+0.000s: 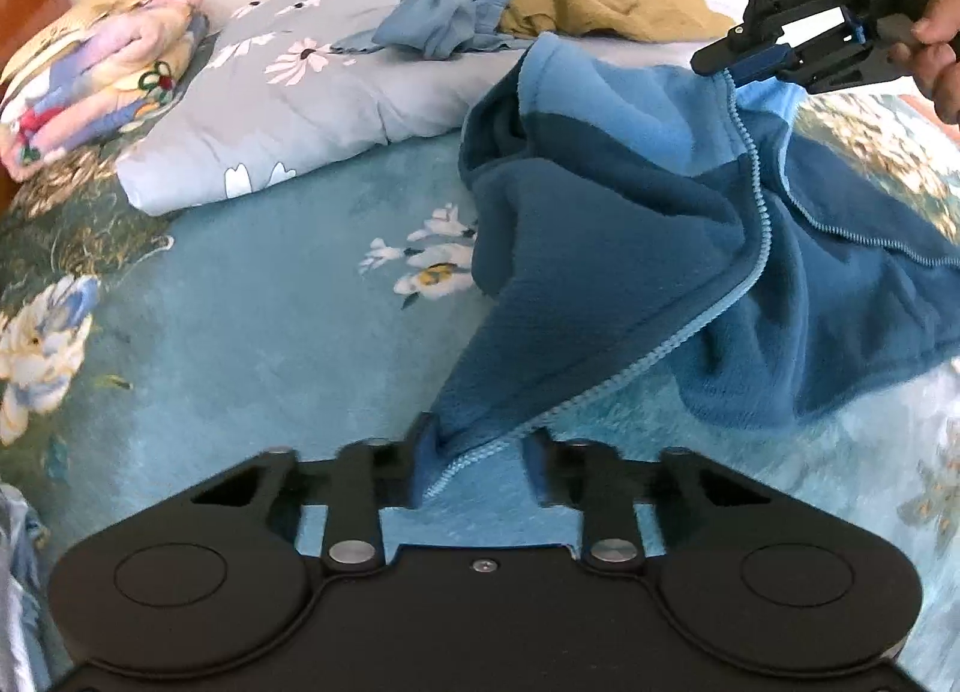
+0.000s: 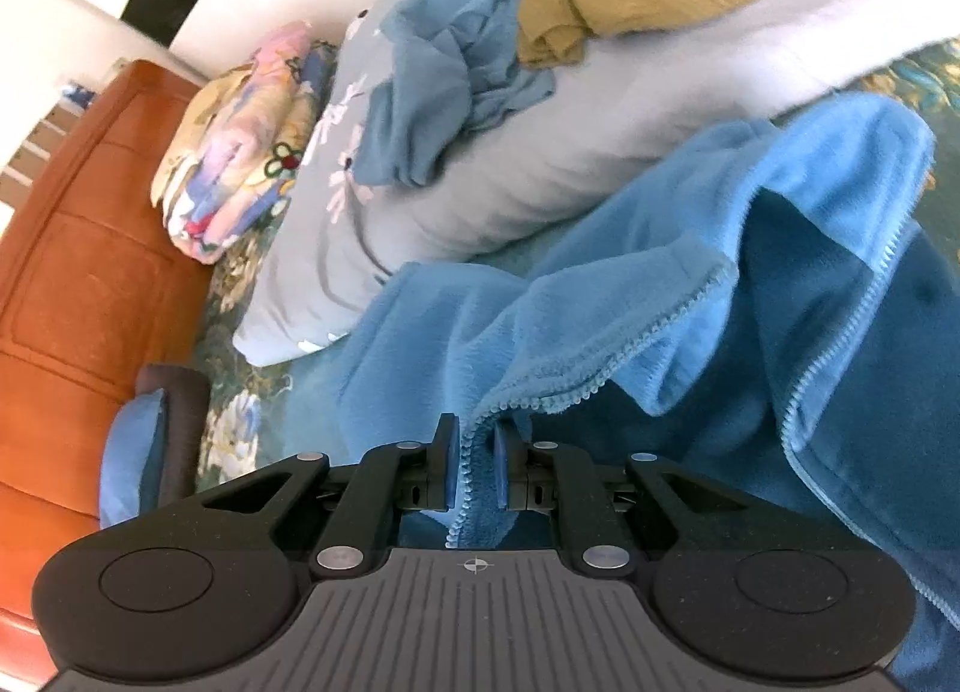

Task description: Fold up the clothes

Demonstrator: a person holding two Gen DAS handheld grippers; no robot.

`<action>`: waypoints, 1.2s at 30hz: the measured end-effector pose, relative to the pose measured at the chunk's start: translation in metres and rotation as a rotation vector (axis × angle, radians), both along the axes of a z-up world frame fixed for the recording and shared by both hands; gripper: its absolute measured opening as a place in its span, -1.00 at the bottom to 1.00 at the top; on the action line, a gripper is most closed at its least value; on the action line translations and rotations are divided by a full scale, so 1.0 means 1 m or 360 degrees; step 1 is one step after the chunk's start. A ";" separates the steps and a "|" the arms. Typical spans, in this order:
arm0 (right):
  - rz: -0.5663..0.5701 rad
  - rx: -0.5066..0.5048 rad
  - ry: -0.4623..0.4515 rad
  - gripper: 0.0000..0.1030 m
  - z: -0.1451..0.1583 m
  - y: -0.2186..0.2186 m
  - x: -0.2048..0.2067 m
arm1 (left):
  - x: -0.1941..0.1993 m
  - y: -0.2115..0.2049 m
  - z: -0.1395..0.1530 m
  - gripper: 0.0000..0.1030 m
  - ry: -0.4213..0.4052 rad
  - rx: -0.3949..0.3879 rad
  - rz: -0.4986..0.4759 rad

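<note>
A two-tone blue fleece jacket (image 1: pixel 630 212) with a light blue zipper lies partly lifted over the floral bedspread (image 1: pixel 240 302). My left gripper (image 1: pixel 480 452) has its jaws apart, with the jacket's zipper corner lying between them. My right gripper (image 1: pixel 735 69) is shut on the jacket's zipper edge near the collar and holds it up; in the right wrist view the gripper (image 2: pixel 477 452) clamps the zipper hem of the jacket (image 2: pixel 690 272).
A grey flowered pillow (image 1: pixel 288 110) lies behind the jacket, with a crumpled blue garment (image 1: pixel 438 14) and a mustard garment (image 1: pixel 612 8) on it. A folded pastel stack (image 1: pixel 96 74) sits far left. An orange wooden headboard (image 2: pixel 72 284) borders the bed.
</note>
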State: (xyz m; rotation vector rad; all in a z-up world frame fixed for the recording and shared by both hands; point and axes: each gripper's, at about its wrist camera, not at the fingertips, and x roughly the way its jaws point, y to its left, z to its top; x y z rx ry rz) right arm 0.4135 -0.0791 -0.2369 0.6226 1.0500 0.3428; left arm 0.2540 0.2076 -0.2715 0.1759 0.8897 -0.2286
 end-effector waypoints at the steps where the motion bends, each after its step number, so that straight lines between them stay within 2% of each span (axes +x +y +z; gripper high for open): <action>1: -0.0001 -0.0015 -0.0013 -0.82 0.003 0.002 0.001 | 0.000 0.000 0.001 -0.76 -0.0005 0.0000 0.0020; 3: -0.0003 -0.0026 -0.0031 -0.84 0.008 0.002 0.003 | 0.000 0.003 0.006 -0.89 -0.0016 -0.0044 0.0086; 9: 0.0001 0.0001 -0.0141 -0.88 0.036 -0.004 0.010 | -0.013 0.014 0.044 -0.91 -0.0062 -0.0296 0.0350; 15: 0.0036 0.0010 -0.0261 -0.88 0.080 -0.003 0.024 | -0.040 0.017 0.087 -0.94 -0.0085 -0.0505 0.0533; 22: 0.0219 -0.0007 -0.0391 -0.88 0.126 0.043 0.034 | -0.084 0.022 0.130 -0.95 -0.0101 -0.0727 0.0744; 25: 0.0337 -0.0012 -0.0419 -0.88 0.133 0.079 0.039 | -0.103 0.026 0.142 -0.95 -0.0106 -0.0746 0.0808; 30: 0.0562 -0.0065 -0.0426 -0.88 0.127 0.154 0.046 | -0.124 0.052 0.141 -0.95 -0.0109 -0.0768 0.0976; 33: 0.0669 -0.0146 -0.0395 -0.88 0.111 0.200 0.054 | -0.125 0.072 0.124 -0.95 -0.0066 -0.0778 0.1085; 36: 0.0736 -0.0282 -0.0341 -0.88 0.083 0.236 0.063 | -0.117 0.088 0.098 -0.95 0.0000 -0.0747 0.1146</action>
